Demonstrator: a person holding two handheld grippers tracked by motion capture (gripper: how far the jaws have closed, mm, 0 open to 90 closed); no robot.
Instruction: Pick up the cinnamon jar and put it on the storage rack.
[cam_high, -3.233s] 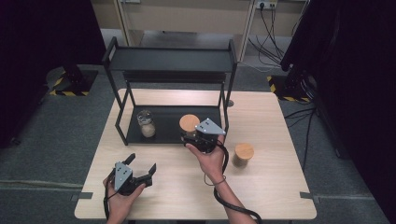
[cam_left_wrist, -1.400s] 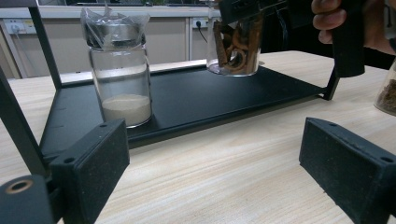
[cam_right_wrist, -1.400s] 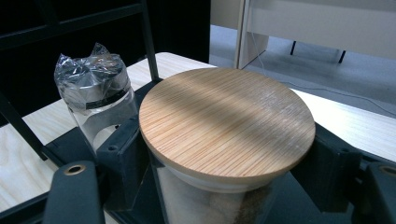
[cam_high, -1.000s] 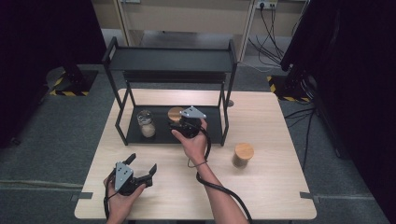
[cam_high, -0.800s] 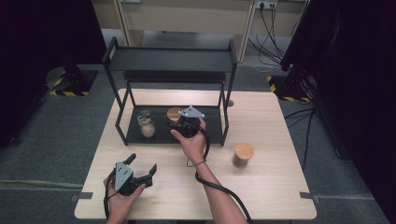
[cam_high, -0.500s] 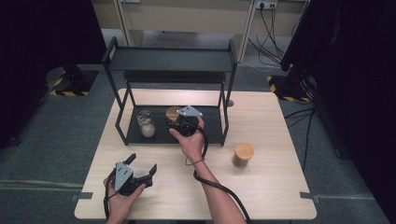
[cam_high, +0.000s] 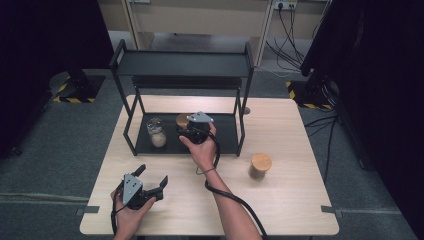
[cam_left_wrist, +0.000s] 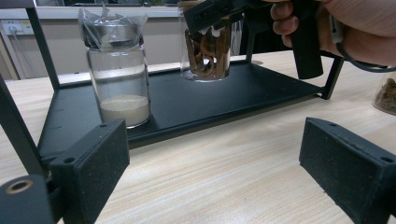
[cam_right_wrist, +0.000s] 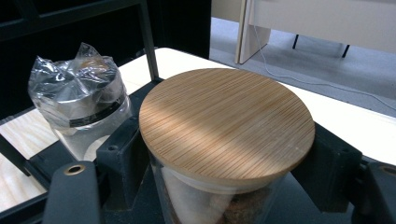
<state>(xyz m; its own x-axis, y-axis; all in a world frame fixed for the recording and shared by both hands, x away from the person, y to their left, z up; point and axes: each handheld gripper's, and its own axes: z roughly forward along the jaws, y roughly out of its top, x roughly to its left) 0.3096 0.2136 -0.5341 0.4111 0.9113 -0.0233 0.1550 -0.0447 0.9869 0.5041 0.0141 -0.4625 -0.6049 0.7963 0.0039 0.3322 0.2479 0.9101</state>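
A black two-level rack (cam_high: 182, 65) stands at the back of the wooden table. On its lower shelf (cam_high: 227, 135) sits a glass jar of white powder (cam_high: 157, 132) (cam_left_wrist: 119, 79) (cam_right_wrist: 79, 102) with a plastic-wrapped lid. Just to its right, my right gripper (cam_high: 184, 127) (cam_right_wrist: 224, 163) is shut on a glass jar with a round wooden lid (cam_high: 182, 120) (cam_left_wrist: 208, 51) (cam_right_wrist: 226, 121). That jar is upright, its base at or just above the shelf. My left gripper (cam_high: 152, 175) (cam_left_wrist: 212, 172) rests open near the table's front left, holding nothing.
A second wooden-lidded jar (cam_high: 260, 166) (cam_left_wrist: 385, 95) stands on the table to the right of the rack. The rack's upright posts (cam_high: 243, 115) frame the lower shelf. A cable trails from the right gripper along the forearm.
The right gripper has carried the wooden-lidded jar from in front of the rack into the lower shelf, then edged slightly left toward the powder jar. The left gripper has stayed put.
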